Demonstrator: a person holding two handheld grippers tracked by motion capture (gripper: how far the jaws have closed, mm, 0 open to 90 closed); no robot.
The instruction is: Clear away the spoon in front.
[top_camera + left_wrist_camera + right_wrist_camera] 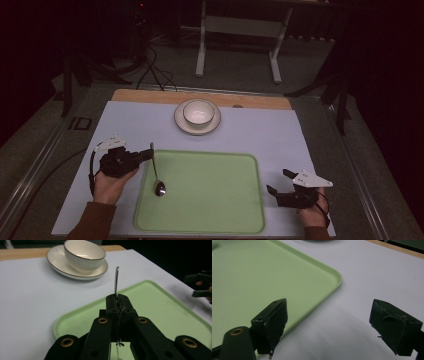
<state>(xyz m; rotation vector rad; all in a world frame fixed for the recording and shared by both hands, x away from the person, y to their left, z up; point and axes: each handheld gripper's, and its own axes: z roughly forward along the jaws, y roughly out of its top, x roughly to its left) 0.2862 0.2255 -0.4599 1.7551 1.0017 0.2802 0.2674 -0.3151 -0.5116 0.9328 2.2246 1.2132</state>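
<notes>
Item: left gripper (149, 154), held in the person's left hand (111, 182) at the left edge of the green tray (210, 200); its jaws stand together, clamped on the thin handle of a metal spoon (157, 176). In the left gripper view the handle (116, 281) passes between the closed pads and its tip stands just past the fingertips, pointing toward the far side of the table. In the high view the spoon runs from the jaws toward the person, with its bowl end over the tray's left part, just beside the gripper body; whether the bowl end touches the tray surface cannot be told. Item: white bowl (198, 112) on a white saucer (181, 121), well beyond the left fingertips, apart from the tray's far rim; in the left gripper view the bowl (83, 255) sits ahead and to the left of the spoon handle. Item: right gripper (280, 182), in the person's right hand (312, 212) just outside the tray's right edge; its jaws stand wide apart with nothing between them. In the right gripper view one finger (272, 320) lies over the tray rim (338, 281), the other (392, 325) over the pale table cover (367, 277).
</notes>
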